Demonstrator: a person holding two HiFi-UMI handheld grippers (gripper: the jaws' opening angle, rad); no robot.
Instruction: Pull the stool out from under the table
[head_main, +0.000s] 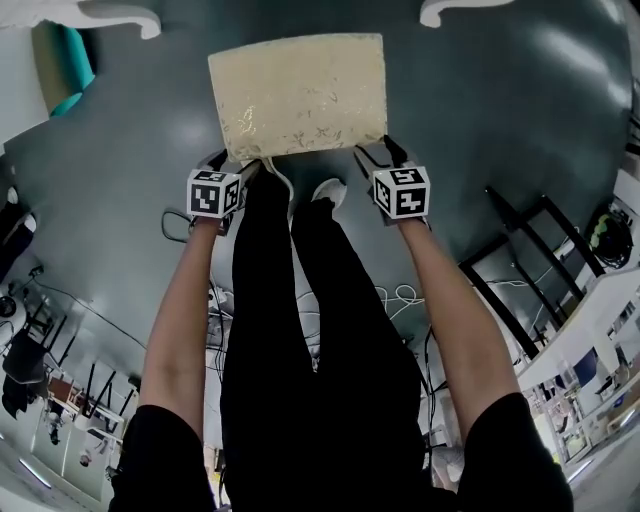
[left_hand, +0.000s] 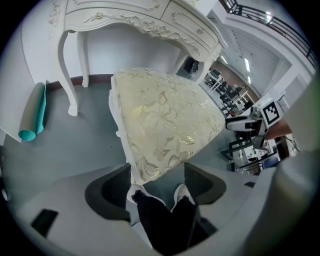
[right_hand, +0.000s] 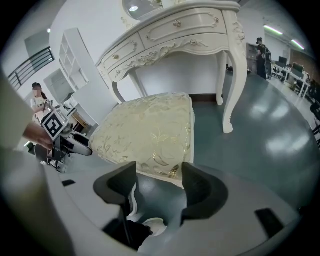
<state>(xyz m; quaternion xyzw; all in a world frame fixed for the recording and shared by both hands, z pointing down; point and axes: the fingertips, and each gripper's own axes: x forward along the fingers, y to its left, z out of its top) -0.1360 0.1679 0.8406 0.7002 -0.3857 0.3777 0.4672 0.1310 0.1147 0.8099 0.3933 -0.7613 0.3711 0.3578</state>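
Note:
The stool (head_main: 297, 95), a cream cushion with a gold leaf pattern on a white frame, stands on the grey floor in front of the white carved table (right_hand: 175, 30). My left gripper (head_main: 232, 165) is at its near left corner and my right gripper (head_main: 380, 152) at its near right corner. In the left gripper view the jaws (left_hand: 157, 187) stand wide apart, and the stool's corner (left_hand: 165, 120) lies just beyond them, untouched. In the right gripper view the jaws (right_hand: 159, 182) are also wide apart, with the stool's edge (right_hand: 145, 132) just ahead and nothing between the pads.
The person's black trouser legs (head_main: 300, 300) and white shoes (head_main: 328, 190) are right behind the stool. A teal roll (left_hand: 32, 112) leans by the table's left leg (left_hand: 67, 75). A black frame (head_main: 530, 250) and floor cables (head_main: 395, 295) lie to the right.

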